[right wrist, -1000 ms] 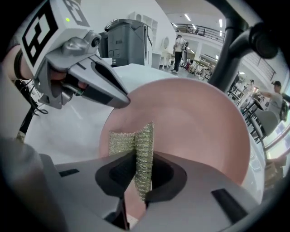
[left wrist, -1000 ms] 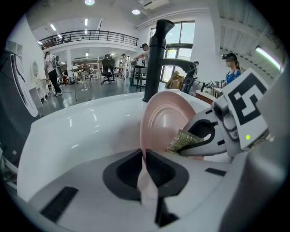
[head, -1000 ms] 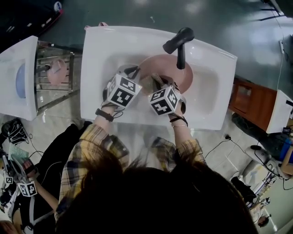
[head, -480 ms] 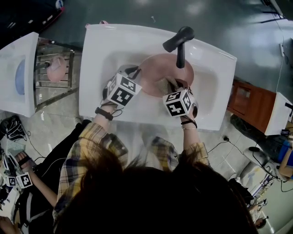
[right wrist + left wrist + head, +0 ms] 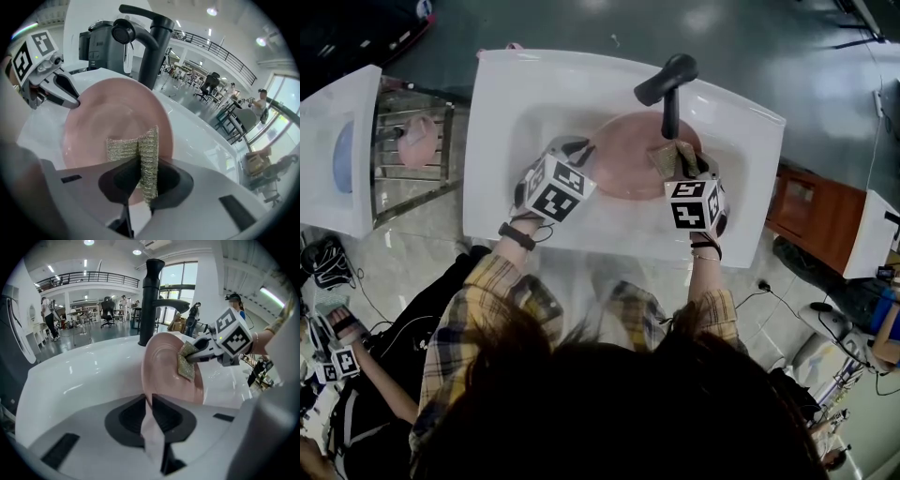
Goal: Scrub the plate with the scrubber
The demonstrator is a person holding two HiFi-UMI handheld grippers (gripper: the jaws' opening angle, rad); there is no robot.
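Note:
A pink plate [image 5: 628, 150] stands tilted in the white sink [image 5: 516, 103], under the black faucet [image 5: 667, 84]. My left gripper [image 5: 579, 152] grips the plate's left rim; its jaws have just been opening, and the rim [image 5: 151, 394] still fills the narrow gap between them. My right gripper [image 5: 680, 161] is shut on a folded gold mesh scrubber [image 5: 671, 152] at the plate's right side near the faucet. In the right gripper view the scrubber [image 5: 143, 152] lies against the plate's face [image 5: 112, 112]. The left gripper view shows the scrubber [image 5: 186, 364] pressed on the plate [image 5: 164, 376].
A metal dish rack [image 5: 412, 178] with a pink cup [image 5: 416, 141] stands left of the sink, beside a white stand [image 5: 352, 141]. A wooden cabinet [image 5: 811, 206] is at the right. Another person's hands [image 5: 337, 347] are at lower left.
My right gripper has carried the scrubber to the right across the plate, from its near middle to the side by the faucet. The left gripper has stayed at the plate's left rim.

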